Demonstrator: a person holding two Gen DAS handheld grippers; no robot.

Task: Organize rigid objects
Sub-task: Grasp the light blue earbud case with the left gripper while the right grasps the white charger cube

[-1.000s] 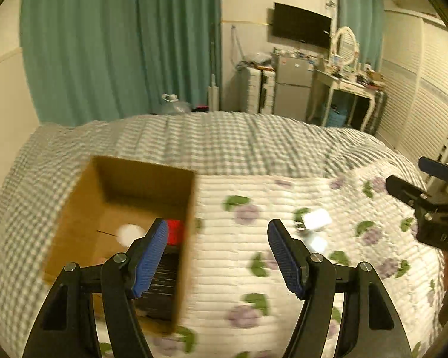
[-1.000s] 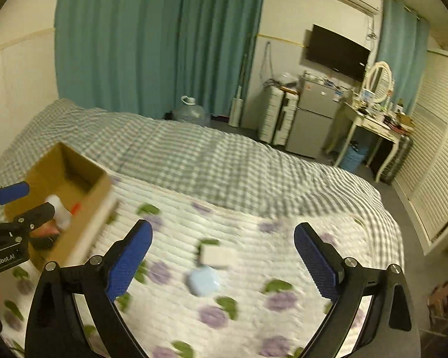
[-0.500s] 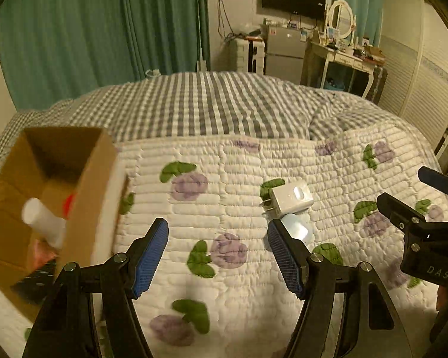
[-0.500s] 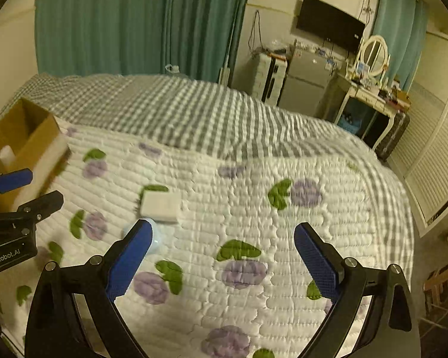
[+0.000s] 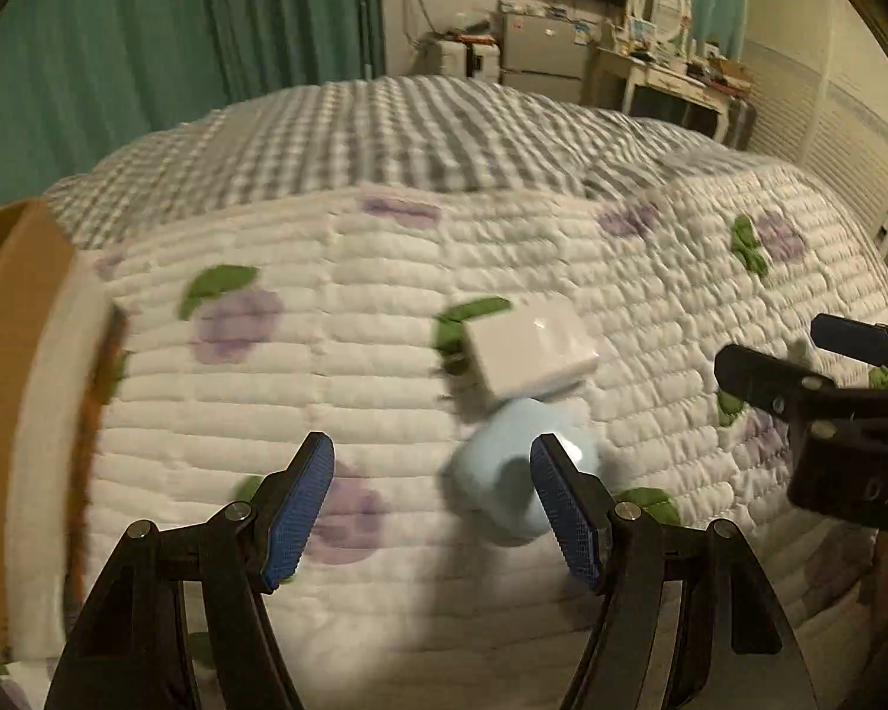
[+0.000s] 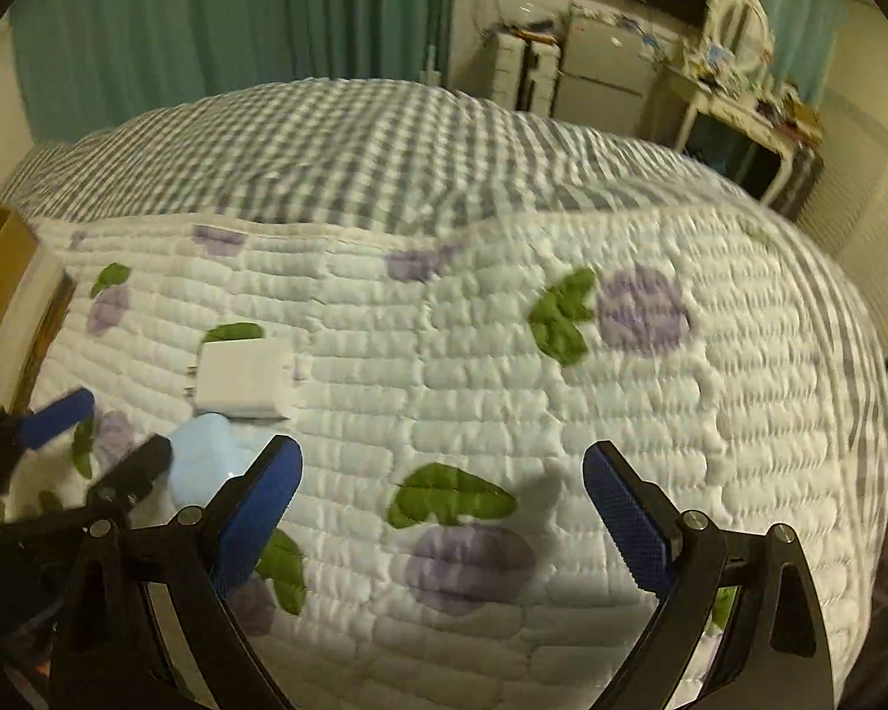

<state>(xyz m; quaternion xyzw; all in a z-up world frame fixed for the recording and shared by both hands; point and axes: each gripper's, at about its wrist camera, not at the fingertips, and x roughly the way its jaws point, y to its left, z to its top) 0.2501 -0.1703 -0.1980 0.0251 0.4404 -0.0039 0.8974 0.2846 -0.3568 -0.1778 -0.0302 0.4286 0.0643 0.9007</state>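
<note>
Both hand-held grippers — left (image 5: 432, 500), right (image 6: 441, 500) — gape wide, empty, above the pale-blue object (image 5: 506, 473).

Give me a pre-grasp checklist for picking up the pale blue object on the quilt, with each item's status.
1. Left hand-held gripper open and empty: ok.
2. Right hand-held gripper open and empty: ok.
3. Pale blue object between the left fingers: not ok; it sits at the right finger, partly behind it.
4. White charger block apart from the blue object: cannot tell; they look touching or overlapping.
5. Cardboard box in view for the drop: ok, at the left edge.
6. The two grippers apart from each other: ok.
</note>
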